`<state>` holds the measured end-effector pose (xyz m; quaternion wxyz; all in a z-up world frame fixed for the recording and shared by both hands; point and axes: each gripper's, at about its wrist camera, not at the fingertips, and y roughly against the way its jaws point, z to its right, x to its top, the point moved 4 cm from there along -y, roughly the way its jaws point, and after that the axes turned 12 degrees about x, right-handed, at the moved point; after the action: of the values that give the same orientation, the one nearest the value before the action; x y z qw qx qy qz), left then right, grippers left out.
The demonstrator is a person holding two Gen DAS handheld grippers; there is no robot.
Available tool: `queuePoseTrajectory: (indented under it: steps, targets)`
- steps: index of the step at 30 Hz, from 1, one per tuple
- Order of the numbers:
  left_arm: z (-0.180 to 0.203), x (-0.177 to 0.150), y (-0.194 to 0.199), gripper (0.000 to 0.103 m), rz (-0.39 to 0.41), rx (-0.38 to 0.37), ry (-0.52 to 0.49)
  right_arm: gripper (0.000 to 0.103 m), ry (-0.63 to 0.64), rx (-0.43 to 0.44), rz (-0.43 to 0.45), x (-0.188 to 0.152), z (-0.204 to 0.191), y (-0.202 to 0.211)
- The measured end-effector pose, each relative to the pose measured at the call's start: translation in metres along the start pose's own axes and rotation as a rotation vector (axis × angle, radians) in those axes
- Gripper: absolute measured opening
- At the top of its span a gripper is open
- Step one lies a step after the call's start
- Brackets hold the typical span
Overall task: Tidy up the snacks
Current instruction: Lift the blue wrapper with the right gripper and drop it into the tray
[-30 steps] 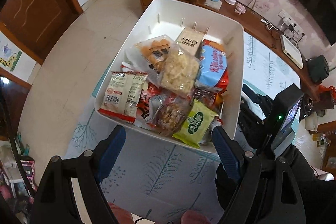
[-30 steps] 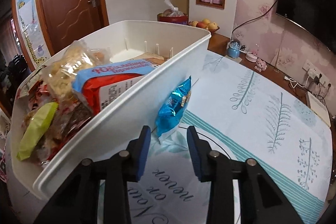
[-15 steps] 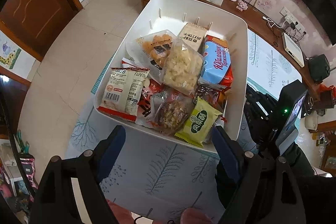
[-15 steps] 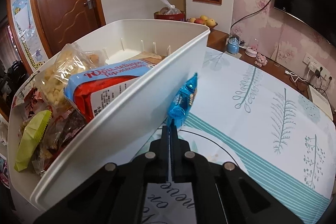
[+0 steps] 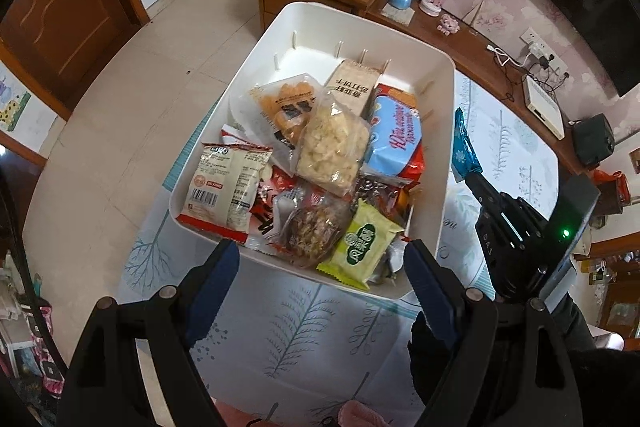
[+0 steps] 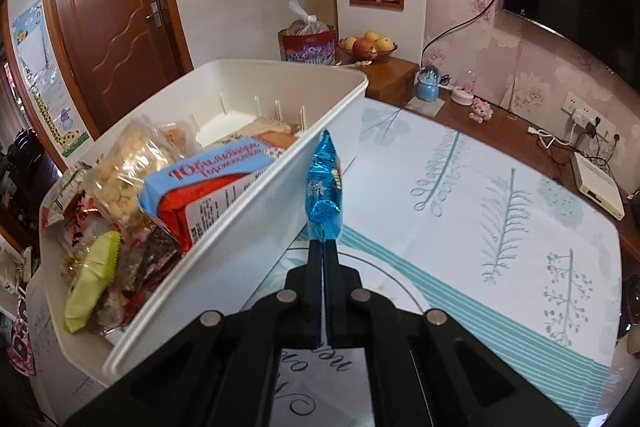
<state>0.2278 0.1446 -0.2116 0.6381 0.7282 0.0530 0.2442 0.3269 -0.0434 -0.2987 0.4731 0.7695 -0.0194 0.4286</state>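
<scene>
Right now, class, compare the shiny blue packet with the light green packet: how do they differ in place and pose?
The blue packet is outside the white bin, pinched at its lower end by the shut right gripper; the green packet lies inside the bin on other snacks, ungripped. The blue one stands upright beside the bin's wall; the green one lies flat. Both are sealed snack wrappers.
</scene>
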Motion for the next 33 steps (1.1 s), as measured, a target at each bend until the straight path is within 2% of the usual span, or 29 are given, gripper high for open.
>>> queuePoseTrajectory:
  steps: [7,15,26,33]
  targets:
    - [0.002,0.004,0.011,0.084,0.039,-0.041,0.008,0.000,0.002,-0.022,0.045,0.011,-0.008,0.035]
    - [-0.007,0.006,0.022,0.084,0.076,-0.066,0.015,0.000,0.012,-0.003,0.095,0.025,-0.032,0.067]
    - [-0.033,0.011,0.035,0.084,0.128,-0.128,0.015,0.000,0.064,0.068,0.100,0.033,-0.093,0.069]
    - [-0.062,0.008,0.038,0.084,0.146,-0.189,0.014,0.000,0.115,0.040,0.092,0.040,-0.128,0.069]
